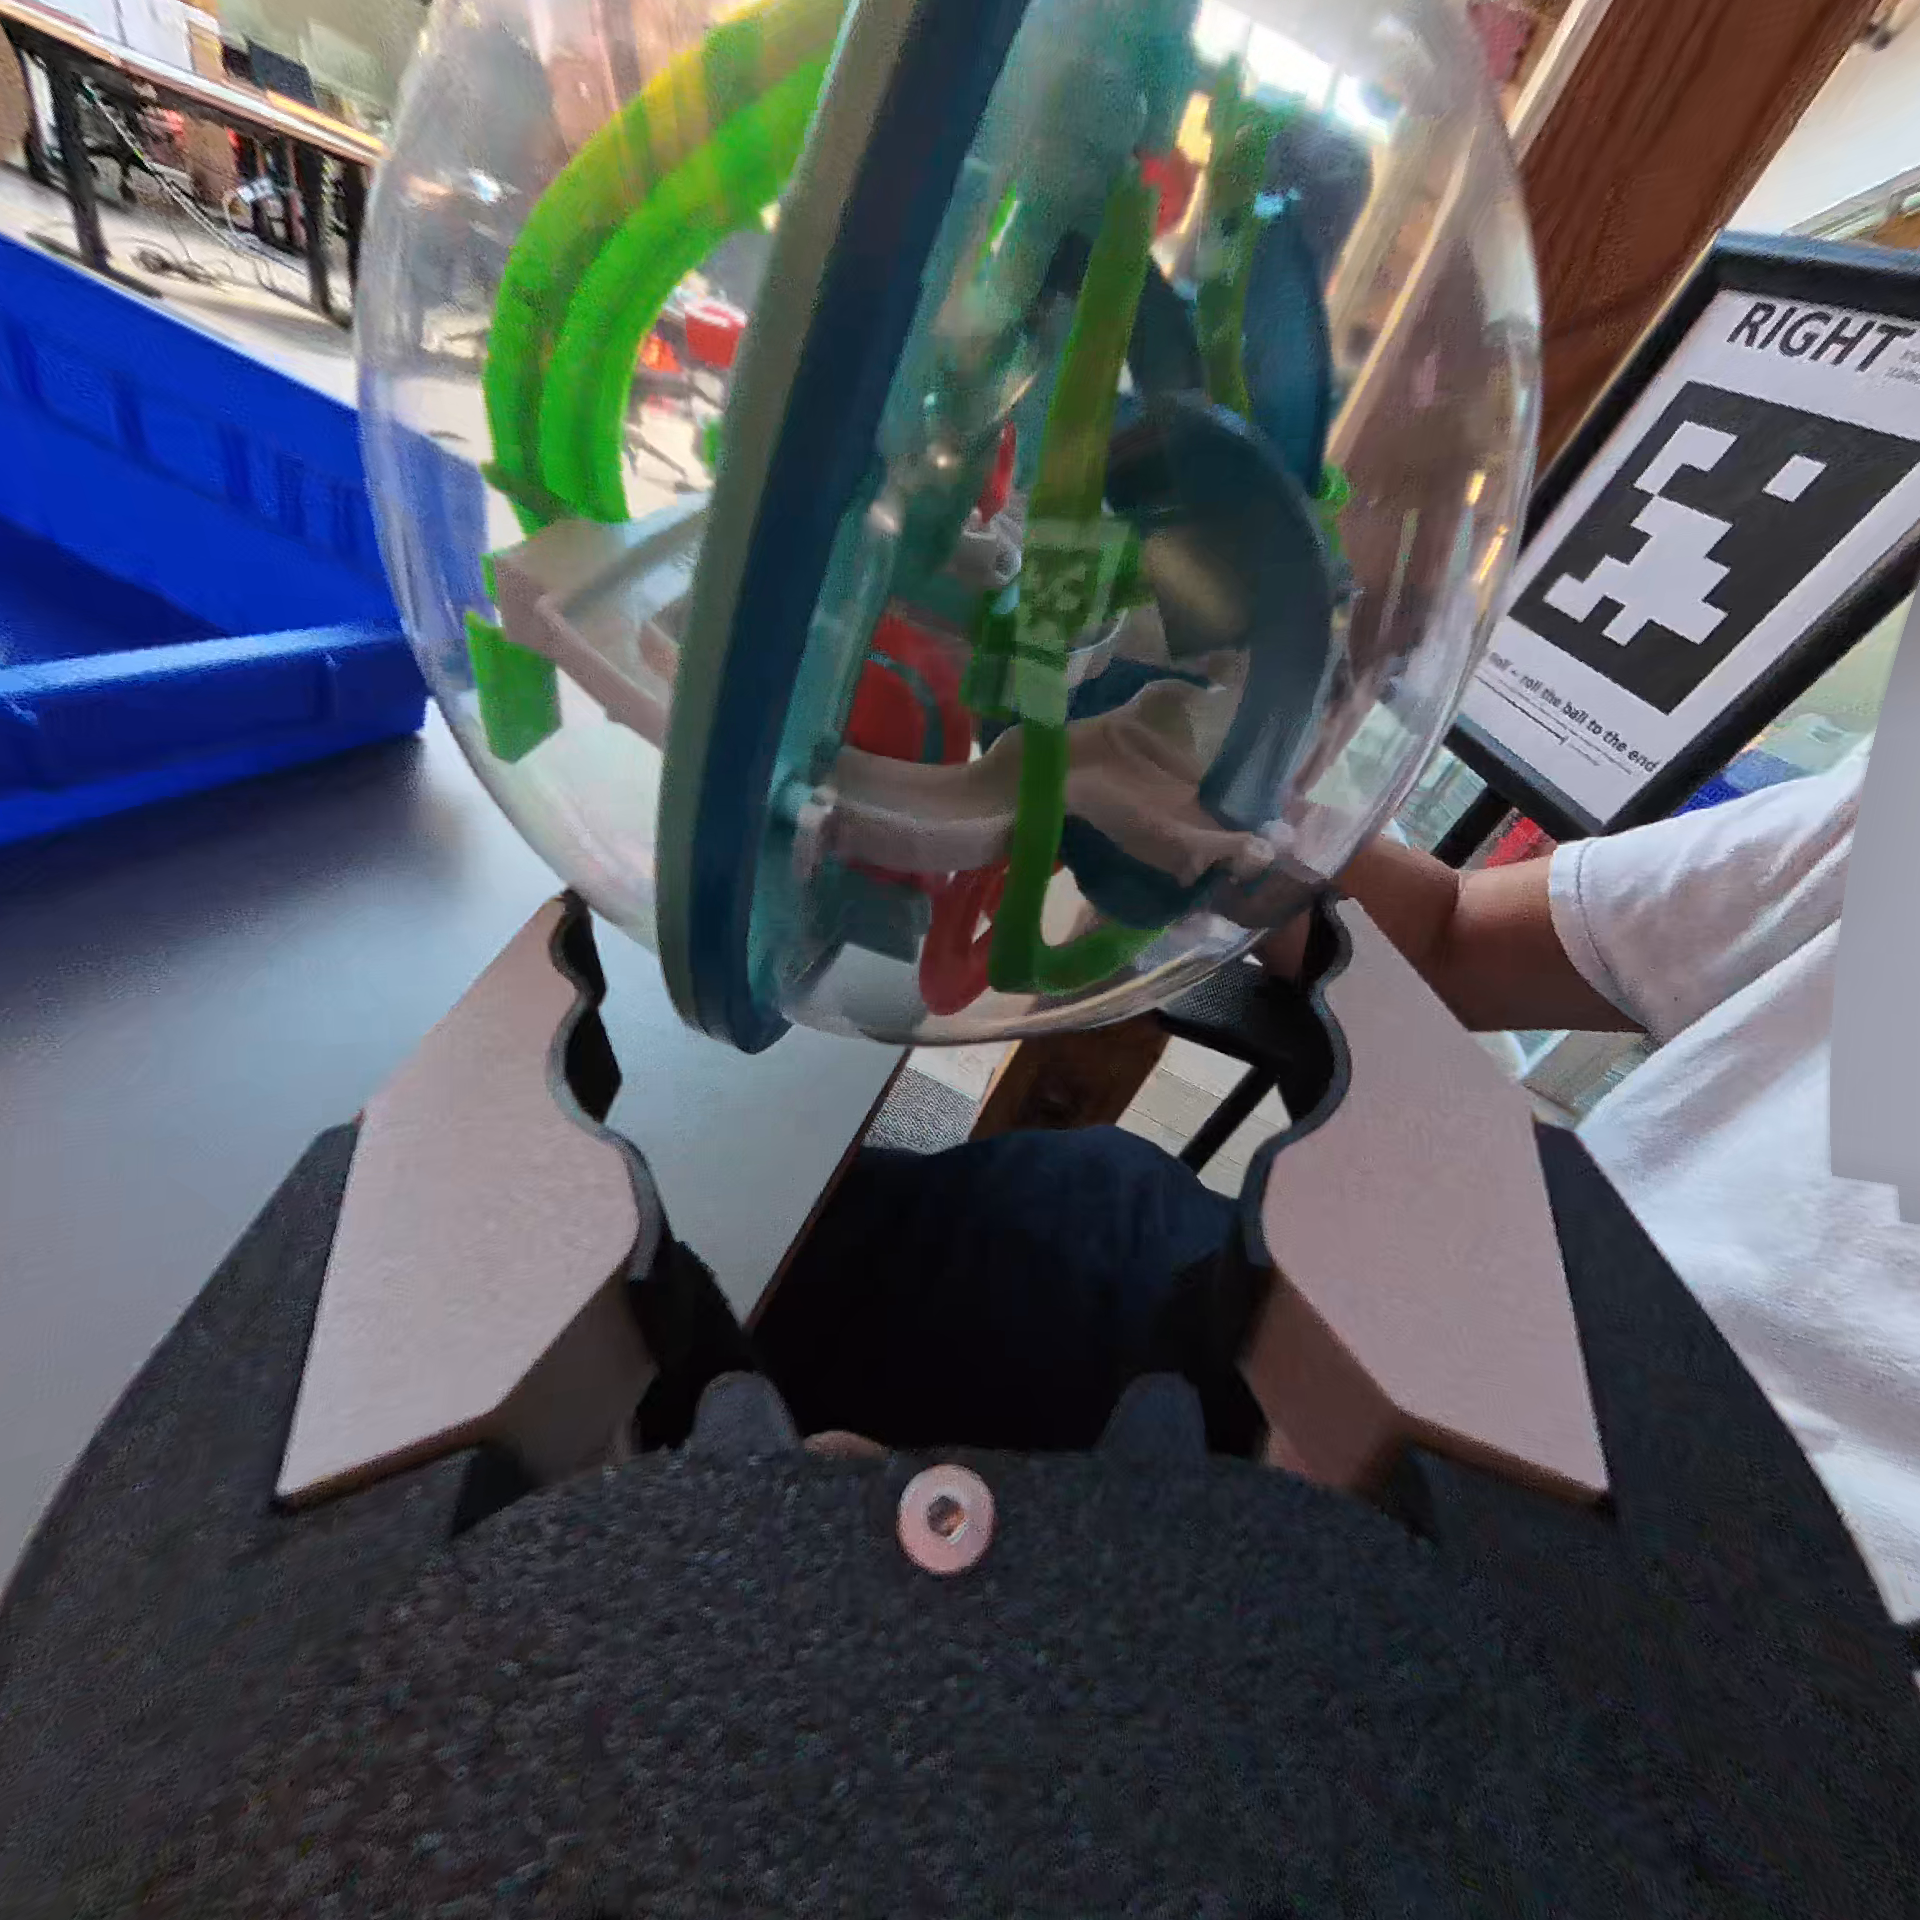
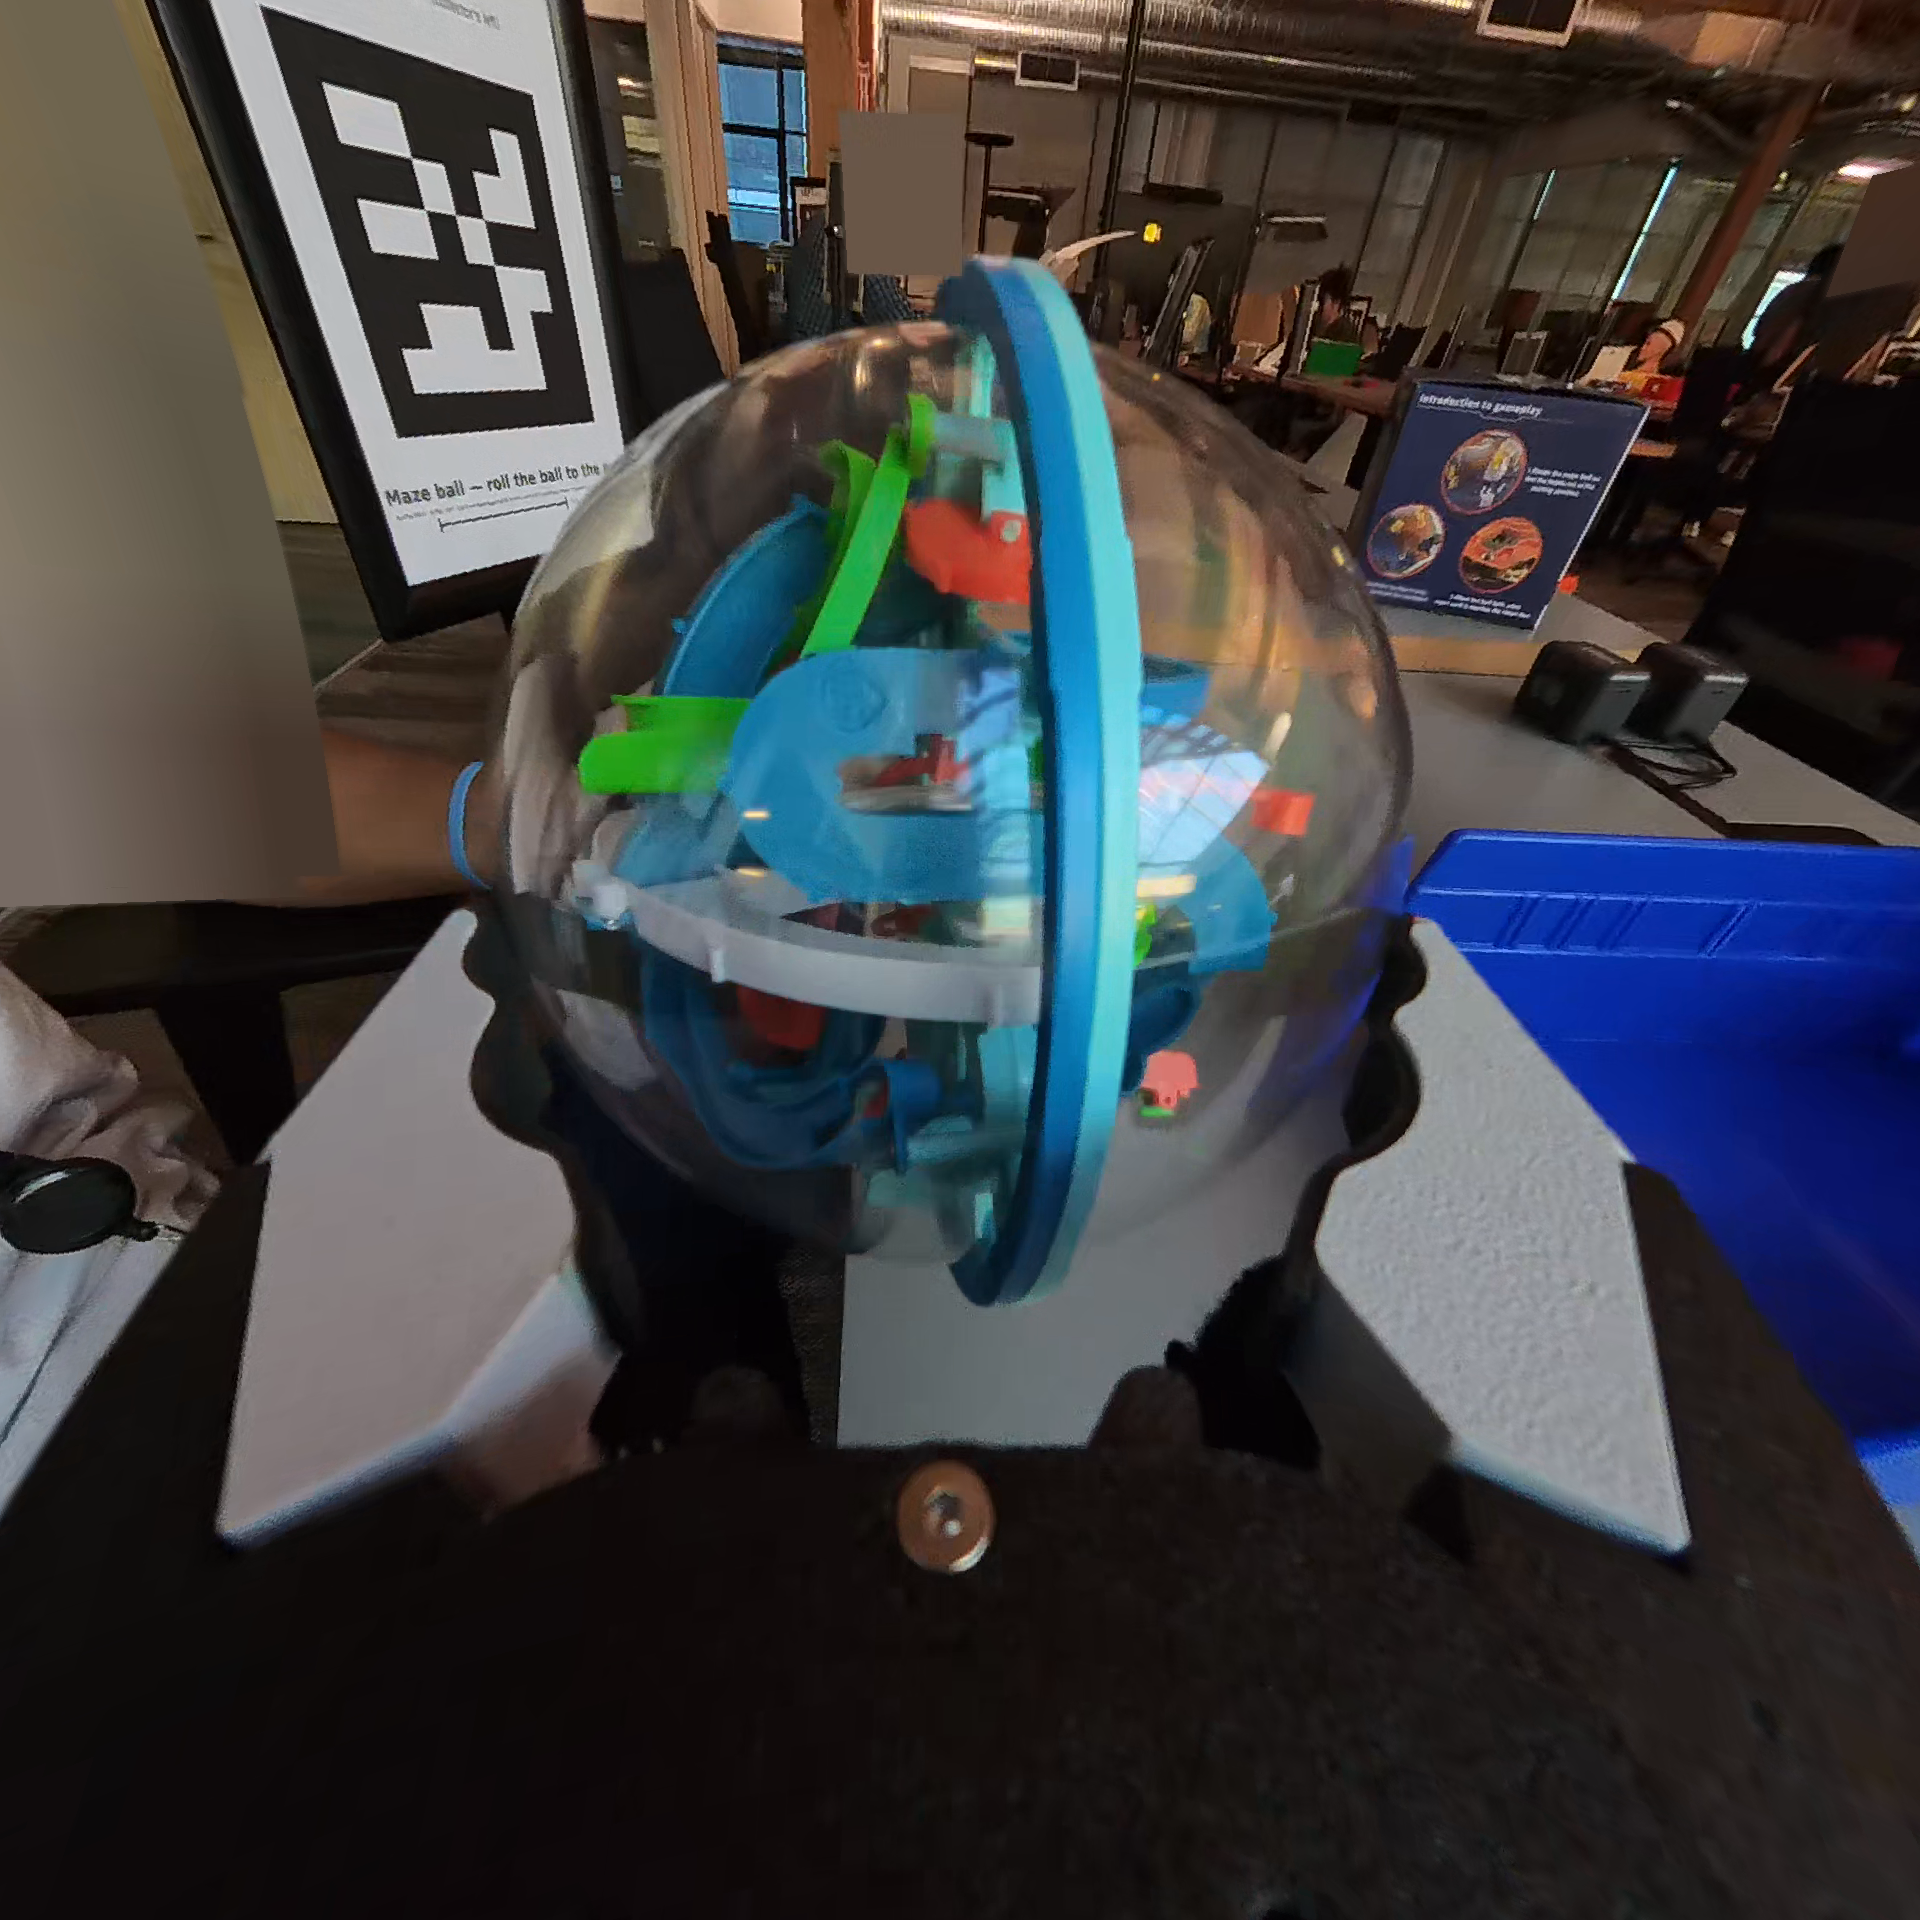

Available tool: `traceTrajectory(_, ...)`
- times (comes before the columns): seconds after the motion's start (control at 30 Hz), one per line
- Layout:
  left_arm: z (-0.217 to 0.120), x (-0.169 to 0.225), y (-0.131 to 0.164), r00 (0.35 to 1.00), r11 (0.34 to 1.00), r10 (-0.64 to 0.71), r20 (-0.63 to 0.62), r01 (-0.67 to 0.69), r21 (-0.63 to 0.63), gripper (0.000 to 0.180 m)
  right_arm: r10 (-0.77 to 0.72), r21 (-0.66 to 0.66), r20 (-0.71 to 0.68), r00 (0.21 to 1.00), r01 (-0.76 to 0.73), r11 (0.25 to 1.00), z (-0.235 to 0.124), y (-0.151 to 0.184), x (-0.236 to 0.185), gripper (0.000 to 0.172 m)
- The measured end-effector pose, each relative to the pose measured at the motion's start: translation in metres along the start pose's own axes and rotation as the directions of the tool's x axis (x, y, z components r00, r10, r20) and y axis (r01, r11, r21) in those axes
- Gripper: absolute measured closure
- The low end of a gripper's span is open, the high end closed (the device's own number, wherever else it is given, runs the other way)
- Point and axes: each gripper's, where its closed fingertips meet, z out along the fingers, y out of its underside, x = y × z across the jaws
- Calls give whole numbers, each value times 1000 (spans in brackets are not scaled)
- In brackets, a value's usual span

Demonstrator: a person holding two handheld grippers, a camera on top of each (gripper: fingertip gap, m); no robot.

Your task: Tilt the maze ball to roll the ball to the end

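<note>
We see the maze ball [image 2: 951, 790] at frame centre, lifted above the table [image 1: 260, 1039]. The right gripper [image 2: 940, 1023] clamps both its sides. The left gripper [image 1: 956, 935] cradles its underside, fingers spread wide; pad contact unclear.

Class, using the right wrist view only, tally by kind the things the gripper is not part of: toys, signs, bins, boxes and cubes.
maze ball: 1
framed sign: 1
blue bin: 1
dark blue printed box: 1
small black cubes: 2
Total: 6
</note>
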Motion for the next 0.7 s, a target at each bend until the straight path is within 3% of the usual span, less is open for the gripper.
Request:
traceTrajectory(0.1, -1, 0, -3, 1000, 1000, -22, -8, 22, 9, 51, 56, -32, -14, 998, -57, 998, 0, 1, 4, 17)
traceTrajectory(0.2, -3, 16, -9, 985, 984, 170, 16, -171, 56, 51, -138, 71, -7, 990, 139, 988, -4, -17, -15, 15)
traceTrajectory(0.3, -9, 20, -16, 954, 954, 293, 64, -296, 49, 51, -249, 57, -21, 968, 250, 967, -6, -20, -23, 15)
traceTrajectory(0.57, -15, 32, -24, 922, 922, 378, 77, -383, 53, 52, -335, 82, -42, 941, 338, 938, -6, -30, -35, 18)
traceTrajectory(0.7, -18, 30, -28, 938, 937, 338, 79, -343, 70, 52, -274, 68, -39, 961, 276, 959, -3, -29, -30, 18)
